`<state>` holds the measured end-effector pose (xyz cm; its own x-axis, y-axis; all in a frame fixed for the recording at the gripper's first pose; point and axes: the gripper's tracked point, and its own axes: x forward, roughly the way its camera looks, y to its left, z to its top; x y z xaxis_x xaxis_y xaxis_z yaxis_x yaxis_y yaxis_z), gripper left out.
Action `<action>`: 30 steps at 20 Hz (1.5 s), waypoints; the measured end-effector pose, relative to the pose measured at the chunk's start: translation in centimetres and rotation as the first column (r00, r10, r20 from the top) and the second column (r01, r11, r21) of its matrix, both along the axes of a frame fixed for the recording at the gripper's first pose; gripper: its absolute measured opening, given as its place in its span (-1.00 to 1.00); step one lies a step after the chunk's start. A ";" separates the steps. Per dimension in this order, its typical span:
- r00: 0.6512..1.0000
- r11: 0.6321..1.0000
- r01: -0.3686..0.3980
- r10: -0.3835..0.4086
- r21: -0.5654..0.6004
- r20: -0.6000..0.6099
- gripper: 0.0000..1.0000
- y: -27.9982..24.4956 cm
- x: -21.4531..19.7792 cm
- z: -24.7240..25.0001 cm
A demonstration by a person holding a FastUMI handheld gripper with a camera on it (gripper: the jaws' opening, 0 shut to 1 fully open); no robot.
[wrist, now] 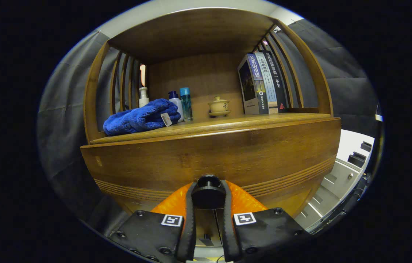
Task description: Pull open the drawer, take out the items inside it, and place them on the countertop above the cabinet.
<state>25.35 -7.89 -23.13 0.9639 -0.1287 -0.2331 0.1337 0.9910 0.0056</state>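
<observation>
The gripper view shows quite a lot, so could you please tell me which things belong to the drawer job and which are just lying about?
Belongs to the job:
- gripper, jaws closed around the drawer knob
- drawer front
- countertop

Just lying about on the countertop:
- blue towel
- three bottles
- lidded cup
- books
</observation>
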 end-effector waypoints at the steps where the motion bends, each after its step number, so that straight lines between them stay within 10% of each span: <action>1: 1.000 1.000 -0.007 0.007 0.000 -0.002 -0.25 0.2 -0.8 0.1; 12: 0.998 0.999 -0.044 0.044 0.003 -0.035 -0.26 2.0 -11.3 1.1; 30: 0.993 0.999 -0.048 0.049 0.012 -0.106 -0.25 2.5 -17.5 0.2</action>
<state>7.83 -5.37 -22.90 0.9386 -0.0794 -0.3357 0.0853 0.9963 0.0029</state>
